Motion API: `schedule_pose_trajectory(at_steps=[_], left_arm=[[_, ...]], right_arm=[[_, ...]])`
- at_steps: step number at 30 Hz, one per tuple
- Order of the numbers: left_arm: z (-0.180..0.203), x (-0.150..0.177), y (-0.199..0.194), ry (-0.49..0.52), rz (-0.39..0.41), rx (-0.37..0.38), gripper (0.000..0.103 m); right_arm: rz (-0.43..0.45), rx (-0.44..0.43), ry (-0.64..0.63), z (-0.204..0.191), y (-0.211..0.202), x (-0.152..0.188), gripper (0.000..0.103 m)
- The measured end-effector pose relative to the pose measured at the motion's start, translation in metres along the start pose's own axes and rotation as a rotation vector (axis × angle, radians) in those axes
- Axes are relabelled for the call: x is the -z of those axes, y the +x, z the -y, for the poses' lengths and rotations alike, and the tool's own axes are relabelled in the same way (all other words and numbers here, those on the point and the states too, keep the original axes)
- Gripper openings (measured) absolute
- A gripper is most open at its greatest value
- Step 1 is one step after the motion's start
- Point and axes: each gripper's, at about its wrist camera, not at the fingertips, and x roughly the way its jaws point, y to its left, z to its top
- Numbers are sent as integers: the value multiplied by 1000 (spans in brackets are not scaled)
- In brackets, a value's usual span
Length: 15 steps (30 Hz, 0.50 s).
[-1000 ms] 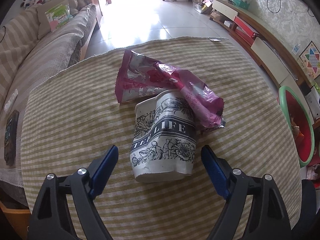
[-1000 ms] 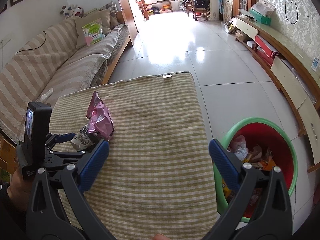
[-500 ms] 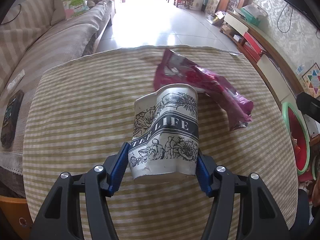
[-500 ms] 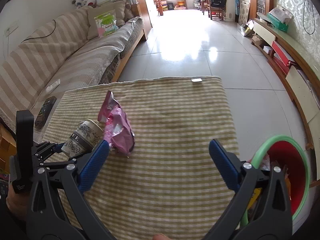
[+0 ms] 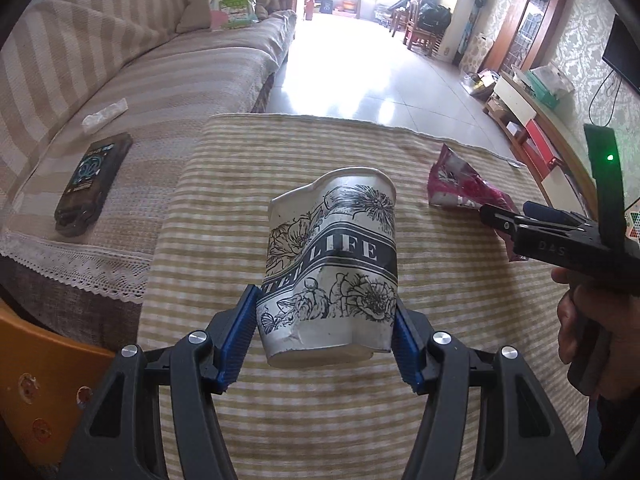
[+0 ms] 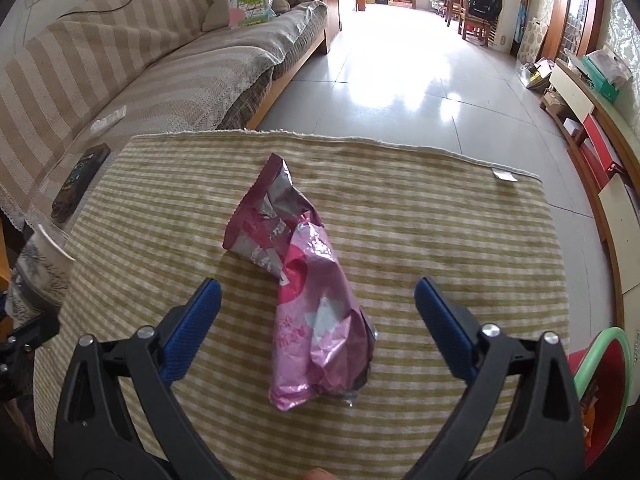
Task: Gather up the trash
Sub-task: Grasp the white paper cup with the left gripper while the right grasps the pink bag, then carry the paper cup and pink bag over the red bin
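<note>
My left gripper point(image 5: 325, 334) is shut on a crumpled white paper cup point(image 5: 332, 268) with black flowers and the word LIFE, held above the striped cloth point(image 5: 224, 216). The cup also shows at the left edge of the right wrist view point(image 6: 38, 268). A crumpled pink foil snack bag point(image 6: 310, 300) lies on the cloth, between the fingers of my open right gripper point(image 6: 318, 332). The bag also shows in the left wrist view point(image 5: 464, 188), partly behind the right gripper's body point(image 5: 560, 236).
A red bin with a green rim point(image 6: 600, 372) stands on the floor at the table's right. A striped sofa point(image 5: 120, 72) runs along the left, with a dark phone point(image 5: 94, 184) and a white wrapper point(image 5: 105, 110) on it. A low shelf point(image 6: 592, 120) lines the right wall.
My left gripper closed on the cup, lifted it and swung left away from the bag. My right gripper moved left from the bin side until its open fingers straddle the pink bag.
</note>
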Motion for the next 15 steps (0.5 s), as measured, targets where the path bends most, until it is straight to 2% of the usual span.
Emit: schedule_pose_trajectory(at_steps=[1, 3, 6, 9, 15], left_arm=[[-4, 1, -2, -10, 2, -2, 58], [-13, 0, -4, -26, 3, -2, 58], [-19, 2, -6, -38, 5, -1, 58], [-12, 2, -6, -38, 9, 3, 58], [0, 5, -11, -28, 23, 24, 58]], right_arm=[[-15, 11, -5, -1, 5, 1, 72], [-52, 17, -5, -2, 14, 4, 49], [-74, 22, -11, -3, 18, 10, 35], [-64, 10, -3, -3, 8, 14, 26], [-4, -14, 4, 1, -31, 20, 23]])
